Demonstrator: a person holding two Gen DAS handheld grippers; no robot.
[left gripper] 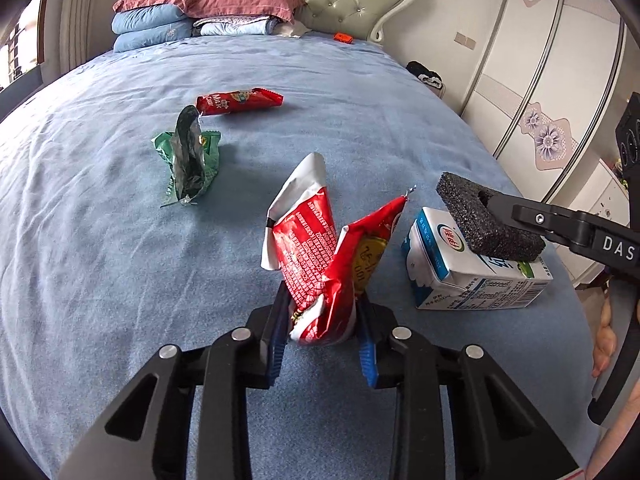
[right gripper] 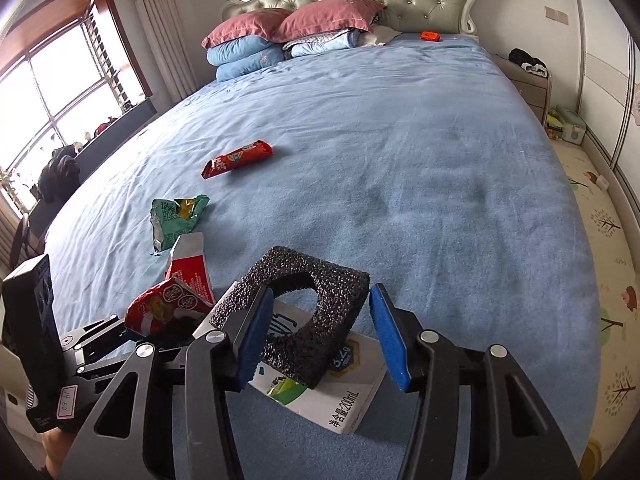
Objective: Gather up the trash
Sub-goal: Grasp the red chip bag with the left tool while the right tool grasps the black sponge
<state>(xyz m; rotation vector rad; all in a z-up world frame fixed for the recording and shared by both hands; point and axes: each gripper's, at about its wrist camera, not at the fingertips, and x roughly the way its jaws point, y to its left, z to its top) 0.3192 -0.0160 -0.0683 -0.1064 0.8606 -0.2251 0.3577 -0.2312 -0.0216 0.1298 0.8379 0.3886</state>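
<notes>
Item: red snack wrapper [left gripper: 320, 264], standing crumpled on the bed [left gripper: 120, 260], clenched low in my left fingers [left gripper: 322, 334]; lift straight so it doesn't tear free. Right fingers [right gripper: 320, 336] straddle black foam block [right gripper: 308, 304] atop milk carton [right gripper: 332, 396], far pad not touching; close squarely before raising.

Red and white crumpled snack bag [left gripper: 316, 256] between blue-padded fingers [left gripper: 276, 354]; green wrapper [left gripper: 188, 160] beyond; white-and-blue milk carton [left gripper: 472, 276]; speckled black foam block [left gripper: 488, 216]; blue bedsheet [left gripper: 120, 260].
</notes>
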